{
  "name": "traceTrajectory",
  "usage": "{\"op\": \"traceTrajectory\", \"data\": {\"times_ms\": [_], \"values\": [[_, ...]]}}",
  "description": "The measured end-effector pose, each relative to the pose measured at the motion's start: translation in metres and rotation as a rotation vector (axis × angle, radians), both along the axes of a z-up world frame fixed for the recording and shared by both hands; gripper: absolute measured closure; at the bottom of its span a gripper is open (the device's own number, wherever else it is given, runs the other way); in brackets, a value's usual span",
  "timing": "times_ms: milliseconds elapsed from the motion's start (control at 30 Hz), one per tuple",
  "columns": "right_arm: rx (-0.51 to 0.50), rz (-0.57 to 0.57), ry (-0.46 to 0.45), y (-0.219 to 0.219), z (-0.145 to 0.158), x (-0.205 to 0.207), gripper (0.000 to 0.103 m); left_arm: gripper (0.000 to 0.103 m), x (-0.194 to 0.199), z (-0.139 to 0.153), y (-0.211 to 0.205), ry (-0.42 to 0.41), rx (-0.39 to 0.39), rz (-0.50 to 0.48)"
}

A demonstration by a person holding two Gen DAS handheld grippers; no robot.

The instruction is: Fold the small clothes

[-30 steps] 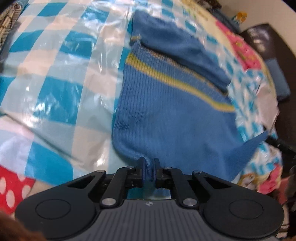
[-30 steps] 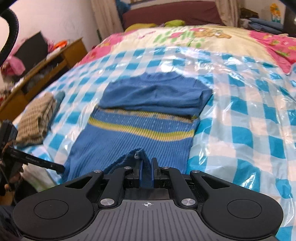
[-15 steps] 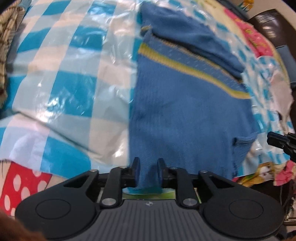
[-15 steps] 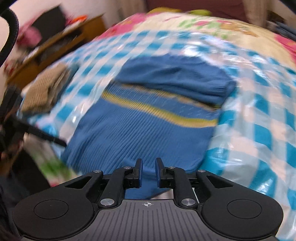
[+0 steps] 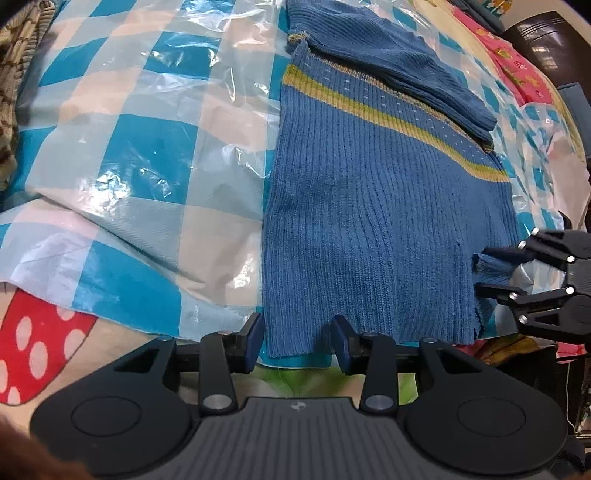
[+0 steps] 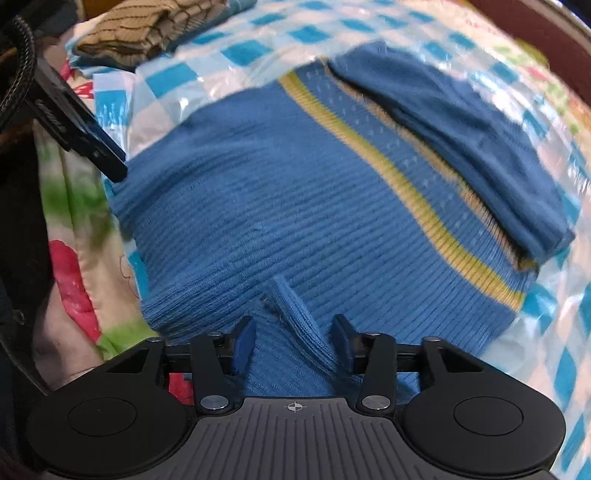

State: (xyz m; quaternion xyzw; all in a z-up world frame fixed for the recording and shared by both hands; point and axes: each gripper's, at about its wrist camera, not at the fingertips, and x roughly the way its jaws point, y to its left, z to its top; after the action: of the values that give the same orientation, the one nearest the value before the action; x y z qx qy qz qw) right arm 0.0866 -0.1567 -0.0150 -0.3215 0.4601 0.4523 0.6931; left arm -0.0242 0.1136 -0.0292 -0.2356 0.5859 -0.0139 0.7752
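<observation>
A home bedroom — patterned bedspread (image 5: 40, 325), dark headboard (image 5: 535, 33).

Sweater (image 5: 369, 206): flat on plastic-covered bed (image 5: 140, 155).
Left tongs (image 5: 297, 341): parted, astride hem.
Right tongs (image 5: 484, 271): parted at hem corner.

Blue ribbed sweater (image 5: 369, 206), yellow stripe, lying flat on checkered sheet, far part folded over.
</observation>
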Motion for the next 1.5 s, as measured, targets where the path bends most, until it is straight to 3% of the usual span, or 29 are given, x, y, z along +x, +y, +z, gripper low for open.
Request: {"op": "traceTrajectory", "data": {"times_ms": [33, 133, 300, 400, 600, 867, 1033, 1200, 1367, 1500], "values": [[-0.005, -0.014, 0.016, -0.001, -0.001, 0.001, 0.086, 0.059, 0.0, 0.001, 0.001, -0.002, -0.002, 0.001], [0.023, -0.077, 0.017, -0.01, 0.007, 0.002, 0.097, 0.057, 0.001, 0.0, 0.002, 0.002, -0.006, 0.003], [0.19, -0.293, 0.009, -0.048, 0.043, 0.011, 0.098, 0.055, 0.004, 0.001, 0.004, 0.004, 0.002, 0.035], [0.293, -0.405, -0.019, -0.073, 0.066, 0.016, 0.098, 0.049, 0.001, 0.006, 0.008, -0.013, 0.018, 0.068], [0.431, -0.558, -0.069, -0.113, 0.09, 0.034, 0.098, 0.043, 0.005, 0.004, -0.001, 0.02, 0.086, 0.078], [0.516, -0.621, -0.077, -0.134, 0.087, 0.041, 0.098, 0.025, 0.011, 0.0, -0.016, 0.061, 0.075, 0.083], [0.556, -0.642, -0.057, -0.144, 0.083, 0.041, 0.098, 0.025, 0.019, -0.006, -0.013, 0.094, -0.029, 0.132], [0.583, -0.666, -0.052, -0.153, 0.083, 0.042, 0.098, 0.025, 0.016, -0.008, -0.015, 0.11, -0.022, 0.133], [0.613, -0.671, -0.045, -0.158, 0.087, 0.044, 0.098, 0.025, 0.014, -0.01, -0.024, 0.12, -0.106, 0.134], [0.634, -0.643, -0.047, -0.152, 0.09, 0.042, 0.098, 0.025, 0.017, -0.018, -0.028, 0.119, -0.096, 0.18]]}}
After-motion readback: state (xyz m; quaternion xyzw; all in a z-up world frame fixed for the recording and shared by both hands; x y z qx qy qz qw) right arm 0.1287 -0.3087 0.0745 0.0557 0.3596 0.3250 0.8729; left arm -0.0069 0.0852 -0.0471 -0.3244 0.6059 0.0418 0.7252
